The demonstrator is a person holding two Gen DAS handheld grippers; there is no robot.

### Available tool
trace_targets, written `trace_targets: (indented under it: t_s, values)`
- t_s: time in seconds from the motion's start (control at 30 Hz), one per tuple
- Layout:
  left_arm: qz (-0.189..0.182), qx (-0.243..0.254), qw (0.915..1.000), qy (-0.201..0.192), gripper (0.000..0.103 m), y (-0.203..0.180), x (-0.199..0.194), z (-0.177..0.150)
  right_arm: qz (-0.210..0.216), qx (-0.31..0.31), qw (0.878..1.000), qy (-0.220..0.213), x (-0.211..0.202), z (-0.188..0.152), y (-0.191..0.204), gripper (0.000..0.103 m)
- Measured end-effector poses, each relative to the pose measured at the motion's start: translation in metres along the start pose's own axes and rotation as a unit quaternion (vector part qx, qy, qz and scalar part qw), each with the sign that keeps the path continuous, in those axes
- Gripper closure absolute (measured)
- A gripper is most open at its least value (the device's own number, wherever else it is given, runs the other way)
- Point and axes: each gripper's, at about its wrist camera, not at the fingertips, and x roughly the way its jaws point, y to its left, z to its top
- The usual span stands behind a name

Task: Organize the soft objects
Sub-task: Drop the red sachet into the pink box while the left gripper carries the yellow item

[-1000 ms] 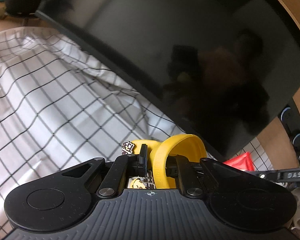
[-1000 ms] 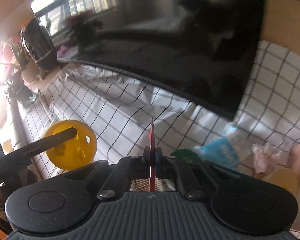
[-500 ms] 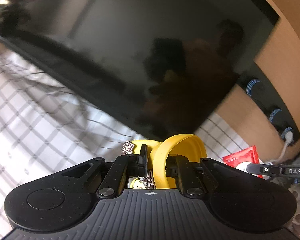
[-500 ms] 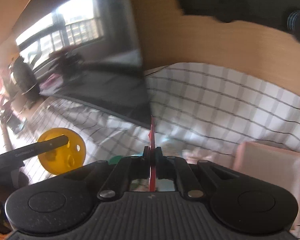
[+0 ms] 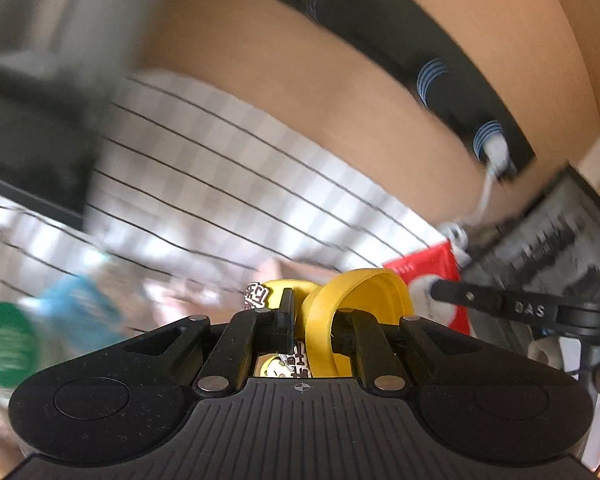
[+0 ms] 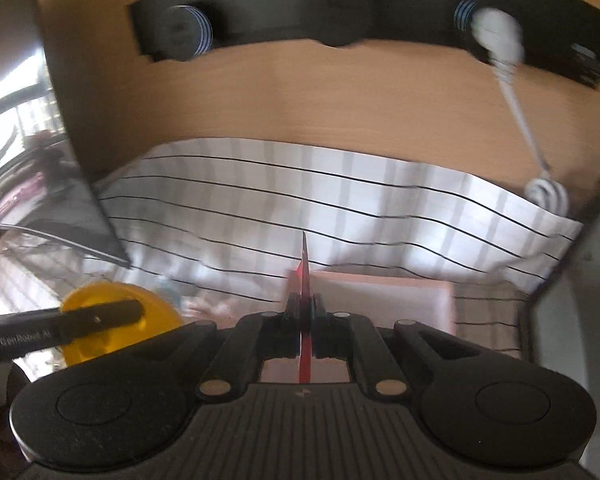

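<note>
Across the far side of both views runs a tan wooden wall (image 6: 300,96), carrying a long black power strip (image 6: 372,20) with blue-ringed sockets; a white plug (image 6: 496,34) sits in its right socket and a white cable (image 6: 520,116) drops from it to a coil on the cloth. Below the wall lies a white cloth with thin black lines (image 6: 300,200), rumpled along its far edge. At the left stands a dark glossy screen (image 6: 28,152), reflecting a bright window. Near the right gripper, on the cloth, rests a pale pink box (image 6: 380,300), just beyond the fingertips.

The left gripper (image 5: 312,320) pinches a yellow soft shoe-like object (image 5: 356,304) with small cartoon charms on it; its strap curves up between the fingers, which press against it. In the right wrist view the same yellow object (image 6: 116,332) shows at the near left, behind the dark bar of the left tool. The right gripper (image 6: 305,312) has its fingers pressed together on a thin red flat piece (image 6: 305,264) that stands on edge above them.

Blurred in the left wrist view are a red packet (image 5: 428,268) at the right, a blue wrapper (image 5: 76,308) and a green disc (image 5: 4,344) at the near left.
</note>
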Motion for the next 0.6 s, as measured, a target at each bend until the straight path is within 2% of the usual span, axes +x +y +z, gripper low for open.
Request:
trace_targets:
  t_s: [0.13,0.23,0.43,0.6]
  values:
    - [-0.016,0.021,0.9990,0.036,0.092,-0.030,0.042,-0.010,-0.031,0.011,0.999,0.000,0.008,-0.011,-0.025,0.098]
    - [-0.019,0.031,0.9977,0.057,0.092,-0.044,0.067,-0.013,-0.036,0.017,0.999,0.007,0.012,-0.018,-0.039,0.098]
    - [-0.009,0.037,0.9953,0.089,0.092,-0.051,0.100,-0.022,-0.041,0.027,0.999,0.019,0.023,-0.024,-0.059,0.098]
    - [0.002,0.033,0.9941,0.103,0.092,-0.046,0.112,-0.024,-0.050,0.032,0.998,0.032,0.039,-0.025,-0.065,0.098]
